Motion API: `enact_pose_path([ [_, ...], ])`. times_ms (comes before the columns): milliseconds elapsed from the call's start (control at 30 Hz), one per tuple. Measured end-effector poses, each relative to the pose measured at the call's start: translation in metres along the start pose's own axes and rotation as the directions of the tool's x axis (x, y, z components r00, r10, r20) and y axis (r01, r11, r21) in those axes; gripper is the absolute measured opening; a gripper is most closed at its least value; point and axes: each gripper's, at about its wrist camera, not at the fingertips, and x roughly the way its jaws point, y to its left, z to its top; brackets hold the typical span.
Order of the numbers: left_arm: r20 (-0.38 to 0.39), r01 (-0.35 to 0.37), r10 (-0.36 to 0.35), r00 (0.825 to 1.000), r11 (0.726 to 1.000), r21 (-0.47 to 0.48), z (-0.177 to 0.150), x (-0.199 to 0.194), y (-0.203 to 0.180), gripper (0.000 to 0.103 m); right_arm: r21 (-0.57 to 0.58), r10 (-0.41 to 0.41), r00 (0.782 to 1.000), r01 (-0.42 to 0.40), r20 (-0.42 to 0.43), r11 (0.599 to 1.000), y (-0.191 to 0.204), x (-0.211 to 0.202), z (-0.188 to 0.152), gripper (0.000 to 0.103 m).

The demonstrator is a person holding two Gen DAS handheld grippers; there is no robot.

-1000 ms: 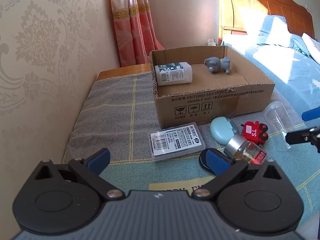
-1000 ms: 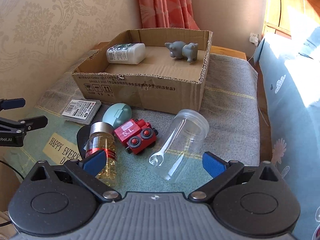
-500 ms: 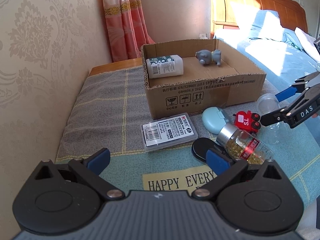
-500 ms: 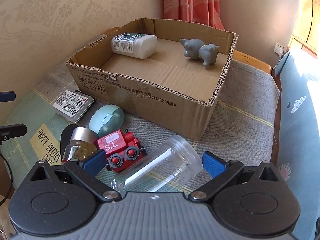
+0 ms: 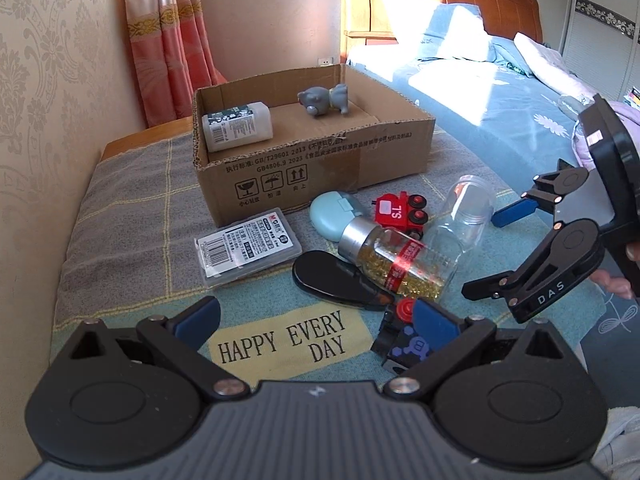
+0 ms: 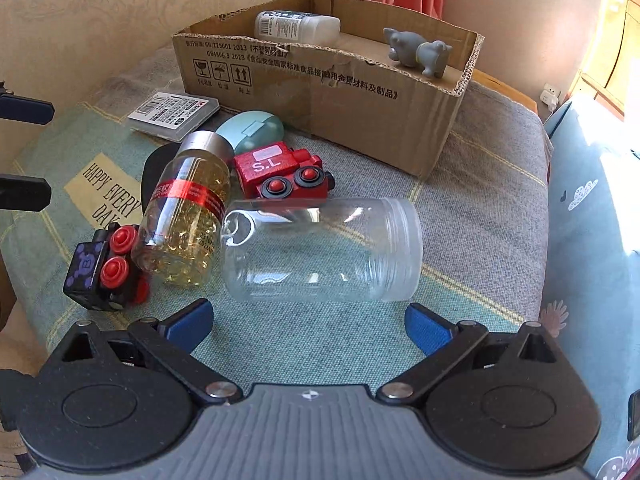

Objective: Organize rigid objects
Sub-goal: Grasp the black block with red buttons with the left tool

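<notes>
Right gripper [image 6: 308, 322]: blue pads spread wide, empty, just short of a clear jar [image 6: 320, 250] lying on its side, with a capsule bottle [image 6: 184, 216] and red toy train [image 6: 280, 172] touching it. Left gripper [image 5: 316, 318]: spread, empty, above the mat [image 5: 280, 340], near a black toy block [image 5: 404, 344]. Beyond: cardboard box [image 5: 320, 168] holding a white bottle [image 5: 238, 126] and grey animal figure [image 5: 324, 100].

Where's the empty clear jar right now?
The clear jar lies on its side on the cloth, just ahead of the open right gripper in the right wrist view, with the red train behind it and the capsule bottle to its left.
</notes>
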Motion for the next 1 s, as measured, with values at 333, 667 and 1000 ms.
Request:
enact_pose_path([
  [333,-0.116,0.145,-0.137,0.984,0.987,0.064,-0.026,0.030,-0.027,0.102,-0.021,0.014,0.995,-0.012,0.095,1.000,-0.001,-0.004,-0.017,0.103],
  [667,-0.148,0.176,-0.153,0.977,0.972,0.153,-0.033,0.050,-0.036,0.103,-0.034,0.023,0.994,-0.020,0.105,0.999,-0.001,-0.005,-0.018,0.103],
  [1000,-0.107,0.208,-0.190,0.976,0.957,0.201,-0.034,0.052,-0.032,0.103,-0.039,0.027,0.994,-0.023,0.107,0.999,-0.002,-0.005,-0.019,0.103],
])
